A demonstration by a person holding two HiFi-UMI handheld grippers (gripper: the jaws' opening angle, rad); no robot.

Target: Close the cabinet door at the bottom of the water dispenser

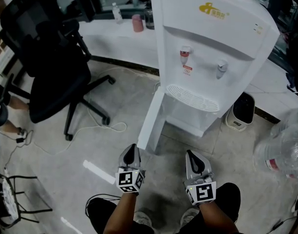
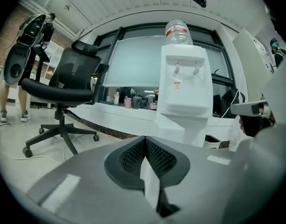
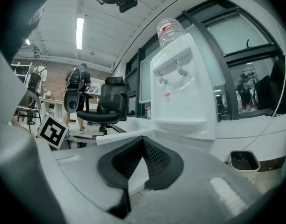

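The white water dispenser (image 1: pixel 212 48) stands ahead of me, with red and grey taps. Its bottom cabinet door (image 1: pixel 152 118) is swung open toward me, hinged on the left side, and the cabinet opening (image 1: pixel 190 118) shows behind it. My left gripper (image 1: pixel 132 152) is shut and empty, its tip just beside the door's lower free corner; contact cannot be told. My right gripper (image 1: pixel 194 161) is shut and empty, low in front of the open cabinet. The dispenser (image 2: pixel 184 90) fills the middle of the left gripper view, past the gripper (image 2: pixel 144 140), and also (image 3: pixel 180 92) the right gripper view, past that gripper (image 3: pixel 143 143).
A black office chair (image 1: pixel 46 77) stands to the left, with cables (image 1: pixel 102 126) on the floor. A small white bin (image 1: pixel 240 112) sits right of the dispenser, and a clear plastic bottle (image 1: pixel 285 147) lies at the far right. A pink cup (image 1: pixel 138 23) stands on the ledge behind.
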